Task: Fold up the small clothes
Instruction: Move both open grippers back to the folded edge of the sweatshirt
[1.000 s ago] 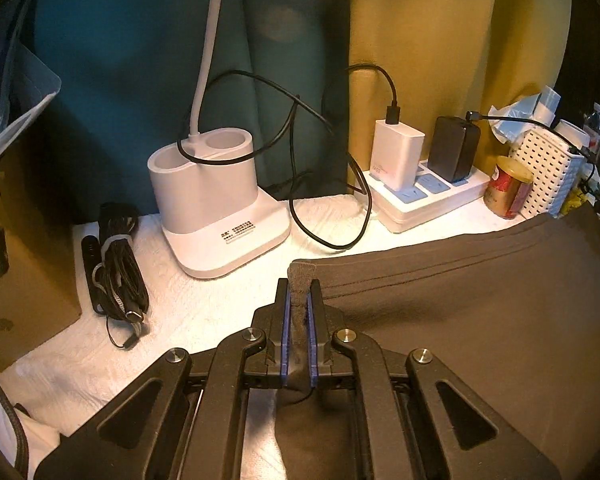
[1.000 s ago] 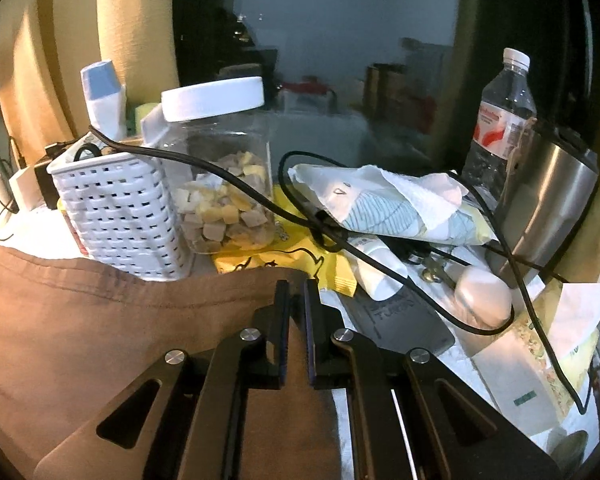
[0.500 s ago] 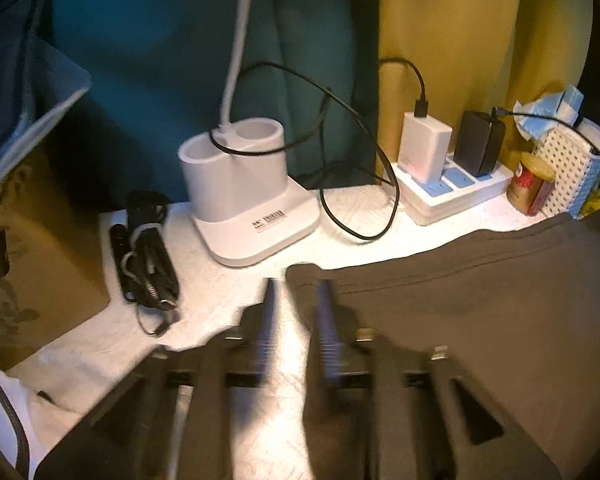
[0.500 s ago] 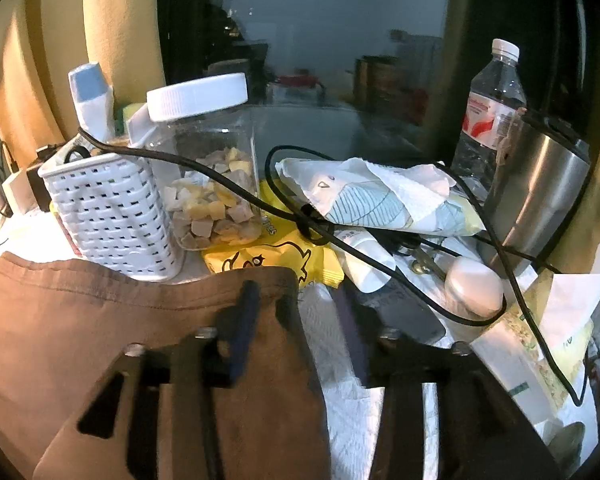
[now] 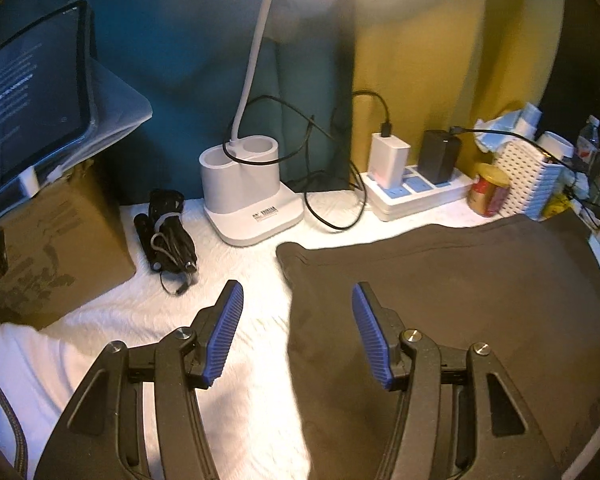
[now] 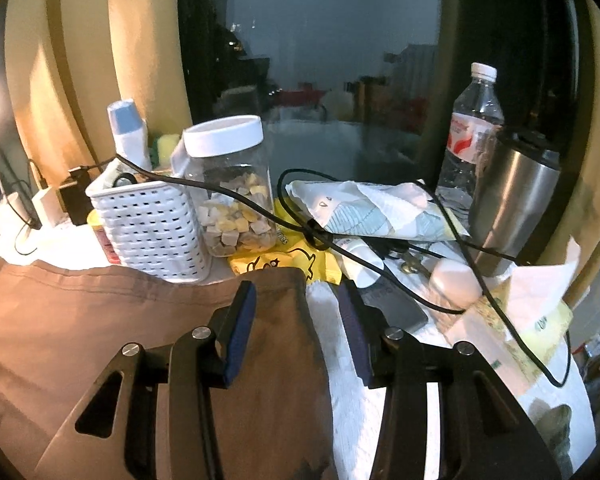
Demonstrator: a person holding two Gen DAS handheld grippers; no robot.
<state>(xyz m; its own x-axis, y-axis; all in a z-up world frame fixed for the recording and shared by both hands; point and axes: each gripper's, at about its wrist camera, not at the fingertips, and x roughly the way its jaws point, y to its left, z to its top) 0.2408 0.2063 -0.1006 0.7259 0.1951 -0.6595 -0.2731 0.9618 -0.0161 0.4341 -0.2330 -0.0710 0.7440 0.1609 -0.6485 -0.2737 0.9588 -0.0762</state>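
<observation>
The left gripper (image 5: 297, 298) has its jaws spread wide, with the blue ribbed pads (image 5: 224, 332) facing each other and nothing between them. The right gripper (image 6: 296, 300) is likewise spread, its pads (image 6: 240, 328) apart and gripping nothing. Both point forward and slightly downward, with black linkage arms visible below.

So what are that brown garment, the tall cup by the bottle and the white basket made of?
The brown garment looks like soft matte knit, perhaps cotton: stitched hem, limp drape. The tall cup seems brushed steel with a dull metallic sheen and dark lid. The white basket looks like moulded plastic with a woven-pattern perforated wall.
</observation>
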